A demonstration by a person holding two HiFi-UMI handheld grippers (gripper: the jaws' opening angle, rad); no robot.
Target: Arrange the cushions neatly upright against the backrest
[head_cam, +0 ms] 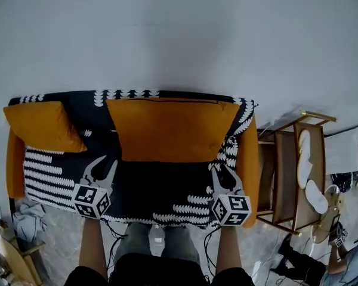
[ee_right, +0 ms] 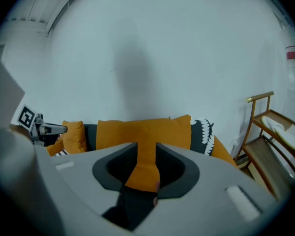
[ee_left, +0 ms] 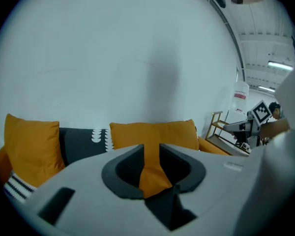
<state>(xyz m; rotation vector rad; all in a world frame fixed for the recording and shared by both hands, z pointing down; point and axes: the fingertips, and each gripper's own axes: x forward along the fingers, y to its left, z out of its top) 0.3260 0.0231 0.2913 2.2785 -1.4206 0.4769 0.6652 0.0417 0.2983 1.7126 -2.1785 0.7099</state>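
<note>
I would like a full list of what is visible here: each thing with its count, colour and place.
sofa: one, black-and-white cover, orange arms, centre
large cushion: one, orange, upright, sofa's middle
small cushion: one, orange, sofa's left end
wooden rack: one, brown, right of sofa
slippers: two, white, on rack
left gripper: one, dark, open, empty, over seat's left
right gripper: one, dark, open, empty, over seat's right
forearms: two, bottom edge

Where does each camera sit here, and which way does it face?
Head view: on the person's head, steeply down at the sofa; forearms, legs, left gripper, right gripper show.
Left gripper view: on the left gripper, along its fingers toward the large cushion.
Right gripper view: on the right gripper, along its fingers toward that cushion.
Shared: each gripper view catches the other gripper.
</note>
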